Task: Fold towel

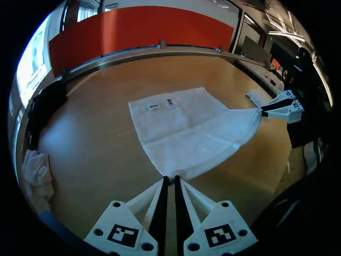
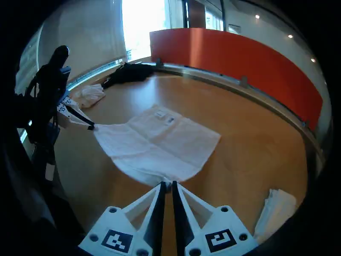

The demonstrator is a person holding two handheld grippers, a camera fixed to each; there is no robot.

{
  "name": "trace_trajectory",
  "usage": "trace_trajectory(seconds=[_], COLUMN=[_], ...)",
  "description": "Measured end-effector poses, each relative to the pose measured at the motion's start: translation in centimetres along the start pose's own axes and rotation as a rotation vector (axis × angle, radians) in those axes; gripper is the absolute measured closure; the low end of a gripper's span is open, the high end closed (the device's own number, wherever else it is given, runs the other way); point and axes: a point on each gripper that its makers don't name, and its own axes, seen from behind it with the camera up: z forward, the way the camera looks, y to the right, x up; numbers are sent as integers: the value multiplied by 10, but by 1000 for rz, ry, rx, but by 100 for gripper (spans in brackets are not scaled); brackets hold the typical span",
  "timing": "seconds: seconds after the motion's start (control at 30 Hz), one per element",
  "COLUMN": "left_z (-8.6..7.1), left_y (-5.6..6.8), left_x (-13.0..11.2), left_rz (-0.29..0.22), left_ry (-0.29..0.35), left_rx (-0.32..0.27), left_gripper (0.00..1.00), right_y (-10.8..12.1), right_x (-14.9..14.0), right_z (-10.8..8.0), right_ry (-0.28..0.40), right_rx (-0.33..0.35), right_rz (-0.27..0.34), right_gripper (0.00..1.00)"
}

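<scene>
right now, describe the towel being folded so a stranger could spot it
On the wooden table before the orange partition, the towel lies spread open mid-table. Unlike the crumpled cloth at the edge, it bears two small labels.

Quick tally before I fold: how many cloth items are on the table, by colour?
White: 3 (towel, crumpled cloth, folded cloth)
Black: 1 (garment)
Total: 4
</scene>
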Motion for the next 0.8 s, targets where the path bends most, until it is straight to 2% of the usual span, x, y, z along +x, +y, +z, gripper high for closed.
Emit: trace_trajectory(seconds=[0.3,0.57,0.8], left_z=[-22,-37,-36], left_y=[10,21,24], left_x=[4,2,3], left_rz=[-20,-42,-66], left_ry=[-10,-24,-22], left_rx=[-8,-20,-25], left_gripper=[89,89,89], right_y=[-6,-9,-6], right_x=[13,17,18], right_z=[-21,-31,-31], right_ry=[6,-1,-7], right_rx=[14,27,32], right_rz=[-10,-7,-9], right_gripper=[88,88,88])
